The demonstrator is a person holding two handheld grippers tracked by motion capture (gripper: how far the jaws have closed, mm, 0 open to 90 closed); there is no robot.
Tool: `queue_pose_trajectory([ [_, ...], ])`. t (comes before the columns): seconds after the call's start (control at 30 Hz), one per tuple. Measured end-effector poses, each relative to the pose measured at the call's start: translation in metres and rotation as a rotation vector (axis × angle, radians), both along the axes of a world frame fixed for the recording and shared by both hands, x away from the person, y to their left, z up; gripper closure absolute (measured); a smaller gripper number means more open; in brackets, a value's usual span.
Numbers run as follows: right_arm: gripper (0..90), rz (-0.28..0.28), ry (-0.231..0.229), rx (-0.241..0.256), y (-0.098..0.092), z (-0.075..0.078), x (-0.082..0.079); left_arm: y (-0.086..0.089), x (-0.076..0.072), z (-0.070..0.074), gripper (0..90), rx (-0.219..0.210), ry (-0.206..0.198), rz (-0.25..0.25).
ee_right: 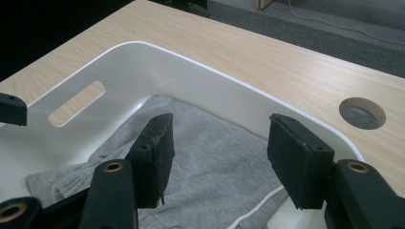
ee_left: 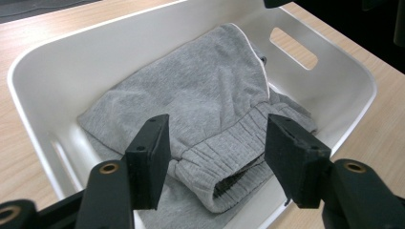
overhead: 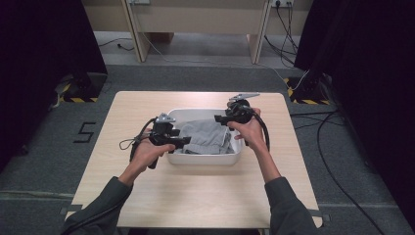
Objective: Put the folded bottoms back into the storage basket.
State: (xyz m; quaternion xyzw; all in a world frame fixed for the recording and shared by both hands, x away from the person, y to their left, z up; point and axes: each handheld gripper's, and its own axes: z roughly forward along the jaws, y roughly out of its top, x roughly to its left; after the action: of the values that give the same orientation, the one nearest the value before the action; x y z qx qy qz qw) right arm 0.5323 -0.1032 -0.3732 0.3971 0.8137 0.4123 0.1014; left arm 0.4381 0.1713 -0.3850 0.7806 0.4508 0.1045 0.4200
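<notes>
A lab recording bay — black curtains (overhead: 44,44), hazard-taped stands (overhead: 78,93), floor cables (overhead: 337,161).

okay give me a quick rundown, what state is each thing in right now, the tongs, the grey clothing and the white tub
left tongs: open, jaws apart over the ribbed waistband, gripping nothing
right tongs: open, poised above the cloth, gripping nothing
grey garment: folded and rumpled, lying inside the tub
white tub: upright on the table, holding the garment
table: bears the tub
</notes>
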Motion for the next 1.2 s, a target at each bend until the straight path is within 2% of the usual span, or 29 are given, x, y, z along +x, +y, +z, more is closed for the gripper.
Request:
queue_pose_trajectory([
  [0.2, 42.3, 0.004, -0.013, 0.014, -0.003, 0.004, -0.005, 0.005, -0.003, 0.001, 37.3, -0.024, 0.000, 0.010],
  [0.6, 37.2, 0.009, -0.034, 0.032, -0.008, 0.011, -0.017, 0.011, -0.010, 0.004, 25.5, -0.020, -0.006, 0.006],
  [0.7, 36.4, 0.009, -0.041, 0.042, -0.011, 0.014, -0.020, 0.014, -0.015, 0.005, 23.9, -0.012, -0.016, 0.000],
  [0.97, 35.1, 0.016, -0.064, 0.075, -0.022, 0.020, -0.036, 0.024, -0.030, 0.011, 22.3, -0.045, -0.039, 0.001],
  [1.2, 33.8, 0.032, -0.073, 0.069, -0.028, 0.020, -0.047, 0.029, -0.046, 0.011, 22.2, -0.047, -0.048, -0.009],
])
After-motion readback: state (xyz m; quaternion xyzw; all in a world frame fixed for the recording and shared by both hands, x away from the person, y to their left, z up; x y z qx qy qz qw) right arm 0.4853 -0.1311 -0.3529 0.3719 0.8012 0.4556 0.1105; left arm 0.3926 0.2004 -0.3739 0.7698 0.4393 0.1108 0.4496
